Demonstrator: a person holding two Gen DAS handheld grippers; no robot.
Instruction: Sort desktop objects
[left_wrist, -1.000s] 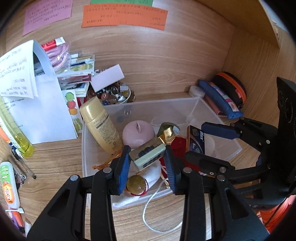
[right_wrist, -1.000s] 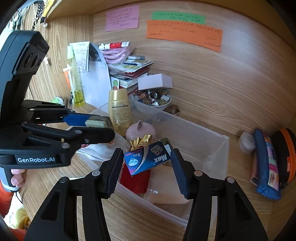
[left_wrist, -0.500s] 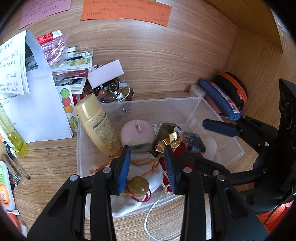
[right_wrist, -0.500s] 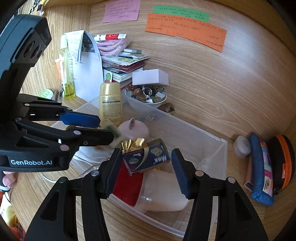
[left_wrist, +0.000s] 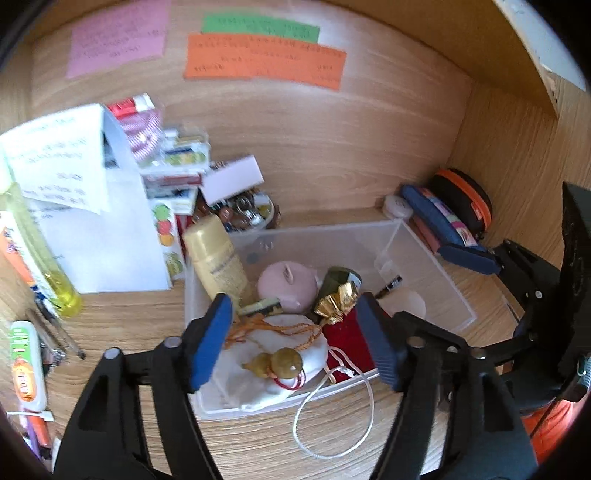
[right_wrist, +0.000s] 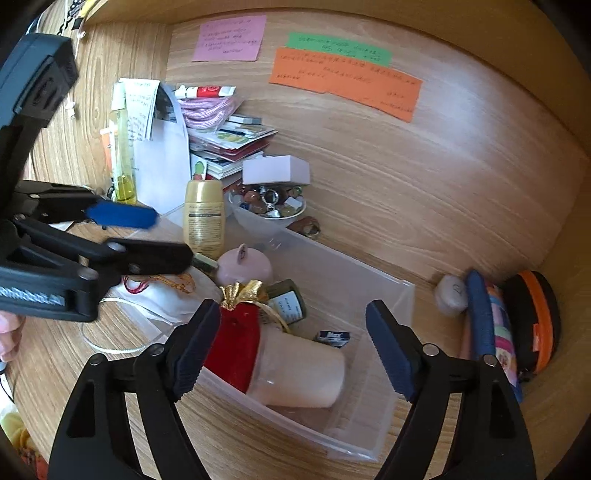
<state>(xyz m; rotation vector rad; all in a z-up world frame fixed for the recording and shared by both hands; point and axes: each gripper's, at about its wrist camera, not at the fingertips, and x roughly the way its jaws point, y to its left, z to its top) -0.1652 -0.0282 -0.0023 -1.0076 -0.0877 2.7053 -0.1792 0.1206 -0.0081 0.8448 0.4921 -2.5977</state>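
A clear plastic bin (left_wrist: 432, 254) (right_wrist: 384, 295) on the wooden desk holds a gold bottle (left_wrist: 218, 262) (right_wrist: 204, 221), a pink round jar (left_wrist: 286, 284) (right_wrist: 245, 264), a red pouch with gold top (left_wrist: 347, 328) (right_wrist: 236, 339), a white pouch with a gourd charm (left_wrist: 284, 363), a small greenish box (left_wrist: 260, 307) and a blue Max box (right_wrist: 332, 335). My left gripper (left_wrist: 295, 341) is open and empty above the bin's near side. My right gripper (right_wrist: 291, 347) is open and empty above the bin.
A bowl of beads (right_wrist: 267, 206), a stack of booklets (right_wrist: 229, 147), a white paper bag (left_wrist: 88, 229) and a yellow bottle (left_wrist: 48, 266) stand at the back left. Pouches (right_wrist: 491, 325) (left_wrist: 443, 225) lie at the right. Pens and a tube (left_wrist: 27, 365) lie left.
Both grippers have opened wide. The greenish box has left my left gripper and the blue Max box has left my right gripper; both now lie in the bin. Both grippers pulled back.
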